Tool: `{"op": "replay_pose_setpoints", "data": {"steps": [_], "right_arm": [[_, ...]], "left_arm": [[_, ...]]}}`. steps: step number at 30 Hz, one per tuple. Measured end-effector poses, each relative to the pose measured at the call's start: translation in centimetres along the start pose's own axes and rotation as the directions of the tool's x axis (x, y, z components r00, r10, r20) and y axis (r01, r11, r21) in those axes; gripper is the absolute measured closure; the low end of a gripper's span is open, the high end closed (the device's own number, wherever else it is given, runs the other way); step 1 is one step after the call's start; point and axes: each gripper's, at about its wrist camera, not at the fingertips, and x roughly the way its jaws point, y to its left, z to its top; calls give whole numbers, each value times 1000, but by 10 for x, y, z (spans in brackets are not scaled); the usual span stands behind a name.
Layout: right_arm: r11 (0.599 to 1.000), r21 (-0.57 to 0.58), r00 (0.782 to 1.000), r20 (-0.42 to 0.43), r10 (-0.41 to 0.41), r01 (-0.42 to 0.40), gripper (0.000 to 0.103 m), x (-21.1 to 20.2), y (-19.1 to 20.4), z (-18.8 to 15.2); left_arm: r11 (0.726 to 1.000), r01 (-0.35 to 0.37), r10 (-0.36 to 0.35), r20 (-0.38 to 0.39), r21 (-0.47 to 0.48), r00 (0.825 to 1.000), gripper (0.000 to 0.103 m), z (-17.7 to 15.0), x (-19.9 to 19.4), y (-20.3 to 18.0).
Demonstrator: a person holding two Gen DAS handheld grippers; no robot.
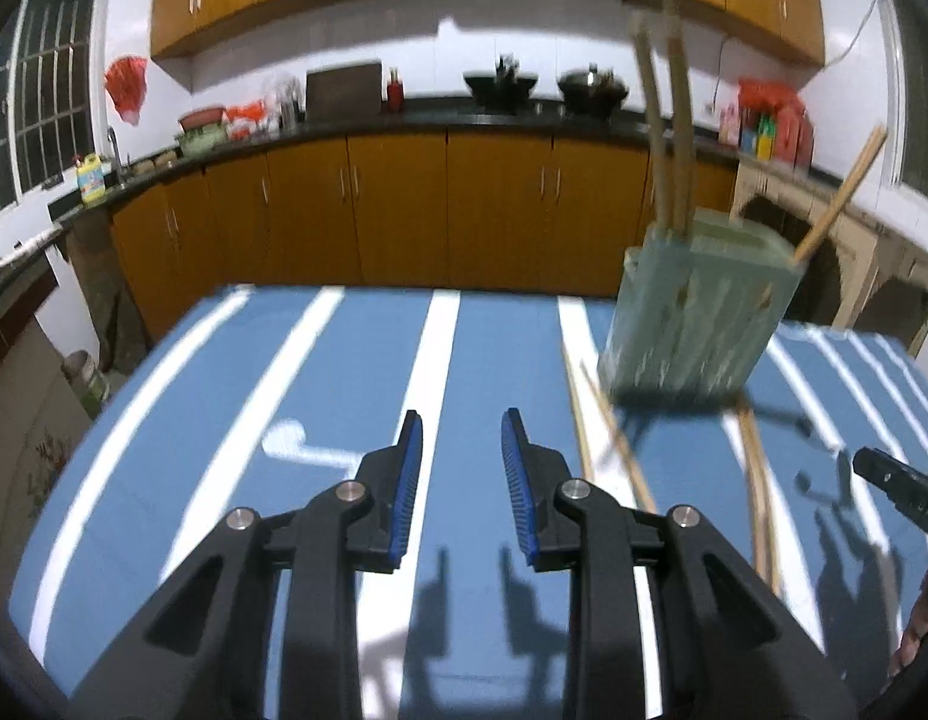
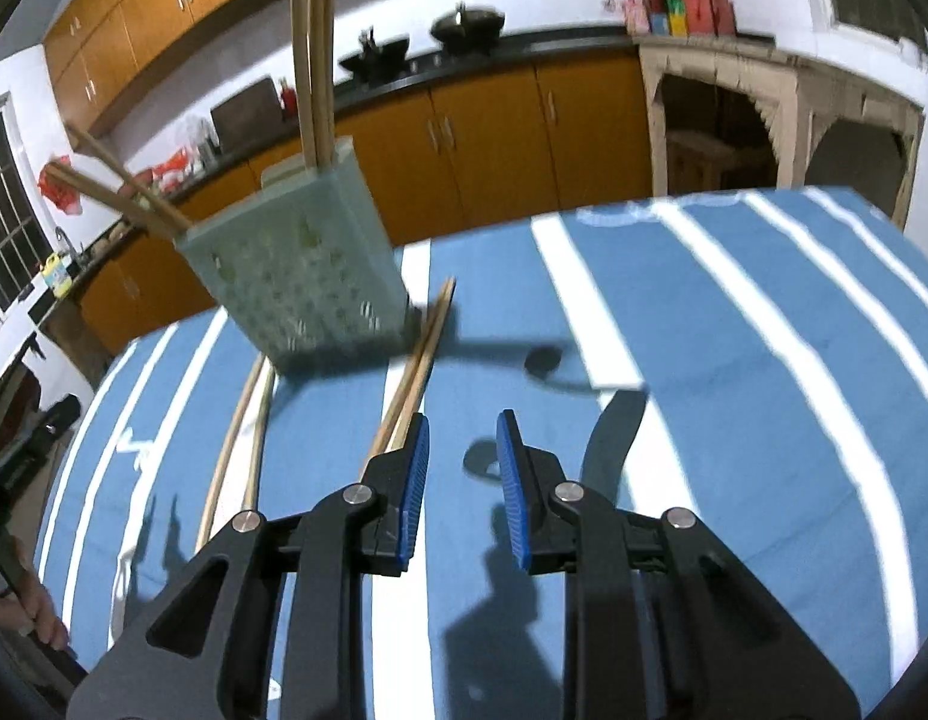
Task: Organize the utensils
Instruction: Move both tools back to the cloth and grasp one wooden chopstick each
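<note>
Both sets of jaws stand partly open and hold nothing: we see the left gripper with a clear gap between its blue pads, and the right gripper set the same way.

We take the holder, a pale green perforated box, as our landmark. It stands on the bench, which wears a blue cloth with white stripes, and it sits toward the far edge of that cloth. Four chopsticks stand in it: one pair rises nearly upright from one end, another pair leans outward from the opposite end.

More chopsticks lie flat on the cloth, in front of the holder. From the right wrist view, one pair runs from the holder's near corner back toward the right gripper, its near end just beside the left blue pad. A second pair lies to the left of that, starting at the holder's base. The left wrist view shows these two pairs on either side of the holder's front.

Left of the holder, the cloth lies bare out to its left and far edges. Right of the holder in the right wrist view, the striped cloth also runs bare to its far edge.

Behind the holder, past the bench edge, orange cabinets line the wall.
</note>
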Motion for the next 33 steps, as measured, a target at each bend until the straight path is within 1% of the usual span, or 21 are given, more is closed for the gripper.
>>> {"op": "replay_pose_setpoints", "data": {"steps": [2, 5, 11, 15, 18, 19, 20, 22, 23, 25, 27, 30, 33], "right_arm": [[1000, -3, 999, -38, 21, -21, 78, 9, 4, -6], [999, -29, 996, -79, 33, -36, 78, 18, 17, -13], [997, -60, 992, -124, 31, -39, 78, 35, 31, -19], [995, -94, 989, -145, 9, -23, 78, 43, 37, -25], [989, -148, 992, -123, -22, 4, 79, 43, 42, -29], [987, -159, 992, -117, -35, 16, 84, 42, 42, -30], [987, -159, 992, -116, -40, 21, 88, 42, 41, -29], [990, -141, 992, -117, -38, 21, 92, 41, 34, -27], [990, -136, 992, -113, -49, 34, 93, 40, 29, -26], [990, -128, 992, -103, -73, 59, 94, 38, 19, -25], [988, -111, 989, -89, -118, 108, 95, 34, 4, -23], [983, -49, 981, -73, -181, 178, 95, 30, -22, -17], [982, -21, 980, -74, -187, 186, 95, 27, -35, -15]], "left_arm": [[1000, 15, -15, -48, 5, 999, 75, -10, 11, -1], [999, 33, -32, -92, 12, 995, 75, -20, 21, -5], [998, 64, -63, -149, 1, 987, 75, -31, 32, -13], [997, 83, -82, -165, 0, 983, 75, -34, 35, -19], [995, 96, -94, -176, 2, 980, 75, -36, 37, -25], [995, 99, -97, -179, 3, 979, 75, -37, 38, -26], [995, 102, -99, -184, 5, 978, 75, -38, 39, -29], [994, 111, -108, -191, 6, 976, 75, -40, 41, -32], [993, 114, -111, -194, 6, 975, 75, -41, 41, -34], [992, 123, -120, -203, 6, 972, 75, -43, 43, -38], [991, 130, -126, -210, 9, 970, 75, -45, 45, -41], [990, 141, -134, -220, 14, 966, 75, -47, 47, -47], [989, 144, -133, -232, 28, 964, 75, -49, 51, -54]]}}
